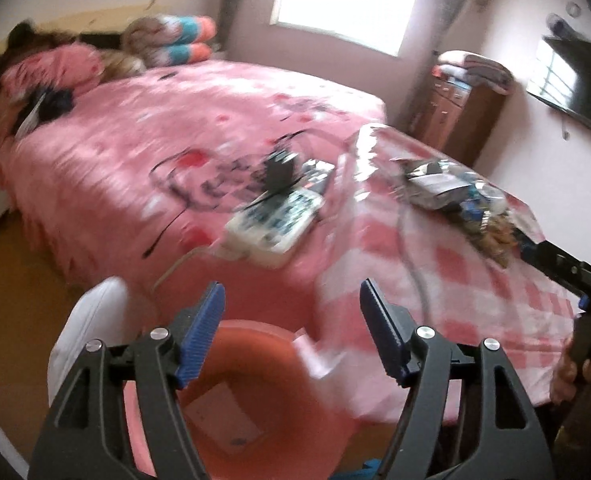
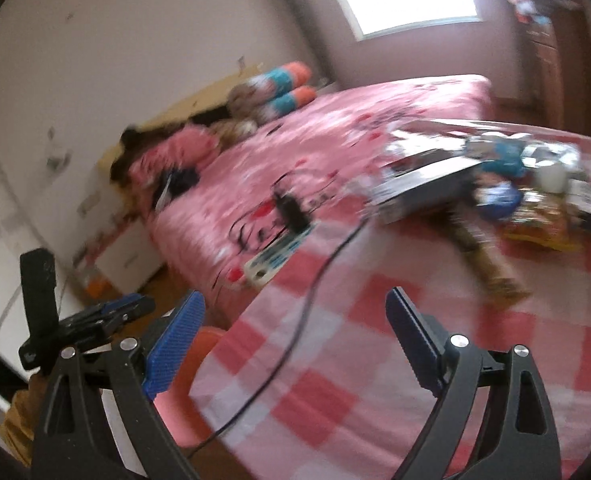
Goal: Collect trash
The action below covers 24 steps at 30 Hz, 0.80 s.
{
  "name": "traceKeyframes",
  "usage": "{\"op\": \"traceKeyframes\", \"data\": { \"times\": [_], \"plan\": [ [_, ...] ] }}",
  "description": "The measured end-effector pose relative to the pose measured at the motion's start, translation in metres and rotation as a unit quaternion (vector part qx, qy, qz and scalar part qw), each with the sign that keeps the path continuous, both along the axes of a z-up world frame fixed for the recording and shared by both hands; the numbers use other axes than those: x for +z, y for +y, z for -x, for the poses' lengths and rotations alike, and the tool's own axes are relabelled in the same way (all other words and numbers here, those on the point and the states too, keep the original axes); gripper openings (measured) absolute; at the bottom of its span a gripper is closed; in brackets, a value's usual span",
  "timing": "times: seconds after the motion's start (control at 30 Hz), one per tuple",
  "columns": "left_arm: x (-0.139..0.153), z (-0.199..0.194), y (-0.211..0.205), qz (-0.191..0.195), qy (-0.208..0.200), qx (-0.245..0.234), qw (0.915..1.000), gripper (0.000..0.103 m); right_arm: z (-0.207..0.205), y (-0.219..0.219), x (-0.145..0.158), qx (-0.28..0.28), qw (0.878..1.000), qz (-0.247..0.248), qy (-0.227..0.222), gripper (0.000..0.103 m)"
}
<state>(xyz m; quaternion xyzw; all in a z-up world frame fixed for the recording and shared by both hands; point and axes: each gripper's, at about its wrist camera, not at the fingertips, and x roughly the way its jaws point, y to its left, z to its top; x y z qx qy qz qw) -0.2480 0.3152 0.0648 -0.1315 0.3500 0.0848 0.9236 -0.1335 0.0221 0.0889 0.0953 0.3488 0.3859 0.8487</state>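
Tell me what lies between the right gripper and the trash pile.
Right wrist view: from the open right gripper to the trash pile, only checked cloth, with a thin black cable crossing its left side.

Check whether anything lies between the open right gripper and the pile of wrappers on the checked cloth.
Nothing solid does. The right gripper is open and empty, and bare checked cloth lies ahead of it up to the trash pile. Only a thin black cable crosses the cloth left of that path. The picture is blurred, so small scraps could be missed.

The right tool [image 2: 295, 344] hangs with jaws wide and empty over the pink-and-white checked cloth [image 2: 395, 320] on the bed; a blurred heap of wrappers and packets [image 2: 507, 184] lies at that cloth's far end.
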Motion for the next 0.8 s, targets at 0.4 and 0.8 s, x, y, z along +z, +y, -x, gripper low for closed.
{"op": "traceKeyframes", "data": {
  "times": [0.4,0.8],
  "plan": [
    [0.044,-0.153,-0.104,-0.055,-0.012,-0.084,0.9949,0.076,-0.077,-0.122,0.004,-0.139,0.990,0.001,0.020,0.094],
    [0.012,-0.325,-0.136,0.003,0.050,-0.063,0.9967,0.065,-0.223,-0.169,0.021,-0.171,0.983,0.039,0.050,0.094]
  ]
}}
